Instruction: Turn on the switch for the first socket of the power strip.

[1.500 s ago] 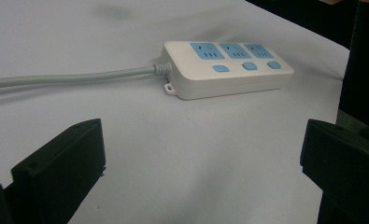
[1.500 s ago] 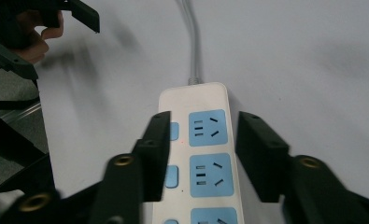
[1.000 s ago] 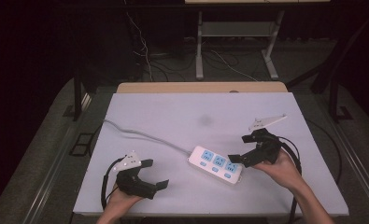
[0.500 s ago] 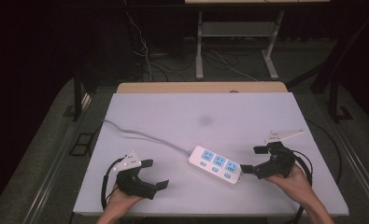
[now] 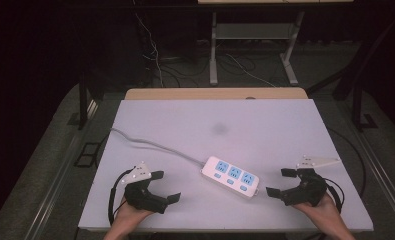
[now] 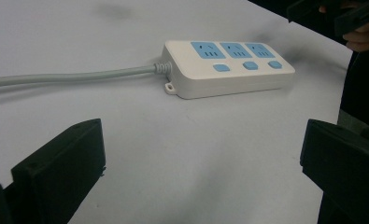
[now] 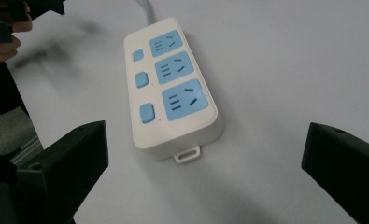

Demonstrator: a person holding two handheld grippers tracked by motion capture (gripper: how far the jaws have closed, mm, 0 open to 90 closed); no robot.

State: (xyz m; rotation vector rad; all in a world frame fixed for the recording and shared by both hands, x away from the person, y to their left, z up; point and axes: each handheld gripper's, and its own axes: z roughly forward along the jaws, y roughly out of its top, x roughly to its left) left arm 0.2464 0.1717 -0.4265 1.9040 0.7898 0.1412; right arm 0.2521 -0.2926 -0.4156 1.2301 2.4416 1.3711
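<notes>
A white power strip [image 5: 230, 176] with three blue sockets and three blue buttons lies flat near the front middle of the white table [image 5: 210, 125]. Its grey cable [image 5: 155, 146] runs off toward the left edge. My left gripper [image 5: 165, 186] rests at the front left, open and holding nothing; the left gripper view shows the strip [image 6: 229, 68] ahead between its jaws. At the front right, my right gripper [image 5: 281, 182] is open and apart from the strip's near end; the strip [image 7: 173, 88] lies just ahead in the right gripper view.
A wooden strip [image 5: 215, 93] borders the table's far edge. Beyond it stand metal desk legs [image 5: 214, 47] and loose cables [image 5: 152, 45] on the dark floor. The other hand and gripper [image 6: 345, 18] show at the top right of the left gripper view.
My right gripper has pulled back from the power strip's right end, moving right and toward the front edge. The left gripper and the strip have stayed put.
</notes>
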